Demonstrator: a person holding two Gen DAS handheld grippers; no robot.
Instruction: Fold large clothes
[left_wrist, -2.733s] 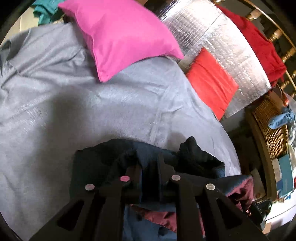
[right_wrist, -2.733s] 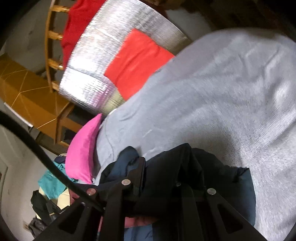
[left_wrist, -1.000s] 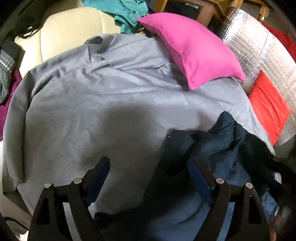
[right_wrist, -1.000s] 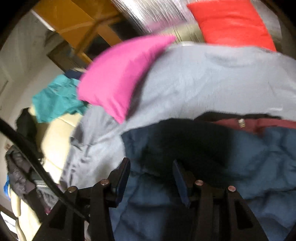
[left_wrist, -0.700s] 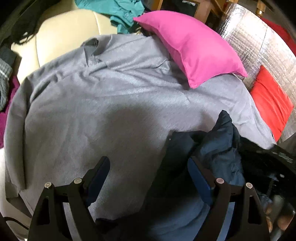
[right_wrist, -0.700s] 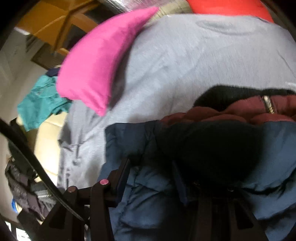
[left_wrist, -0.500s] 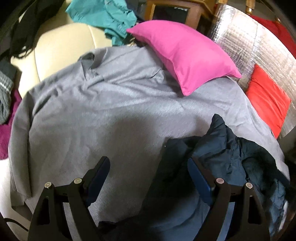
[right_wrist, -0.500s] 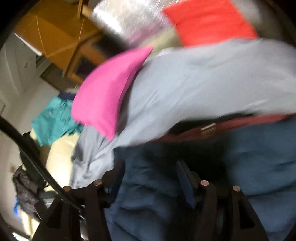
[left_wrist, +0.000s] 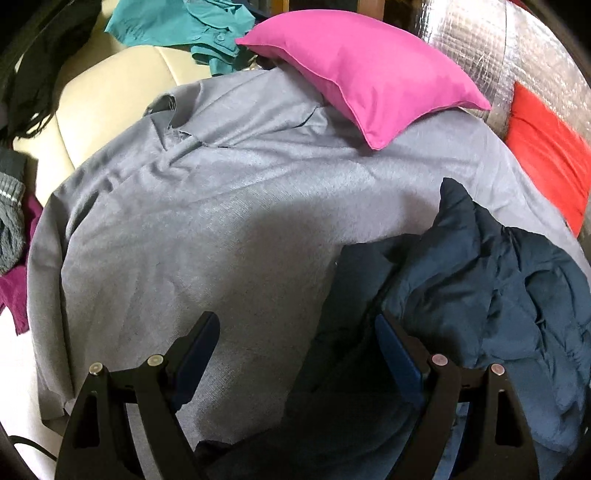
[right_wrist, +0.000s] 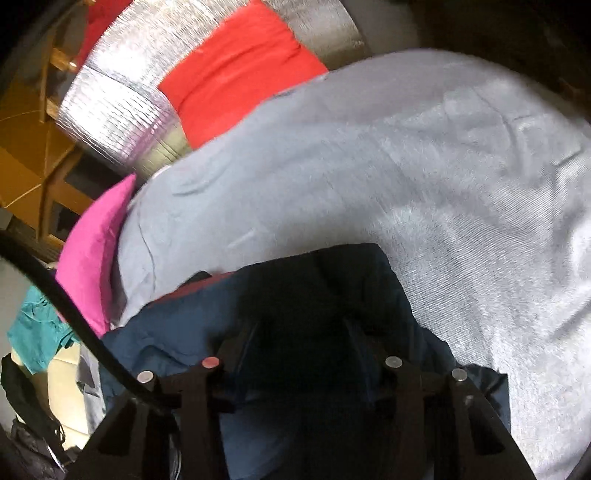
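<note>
Background clutter around the couch

Pink pillow sits on a grey sheet, teal shirt bunched on the cream seat, red cloth draped over shiny silver foil padding.

Navy quilted jacket lies crumpled on the grey sheet, at the near right in the left wrist view, w/ one fold sticking up in a peak toward the far side. Fabric is puffy and creased, not flat, no neat fold yet. In the right wrist view the jacket bunches near the centre, a strip of maroon lining showing at its far left edge.
</note>
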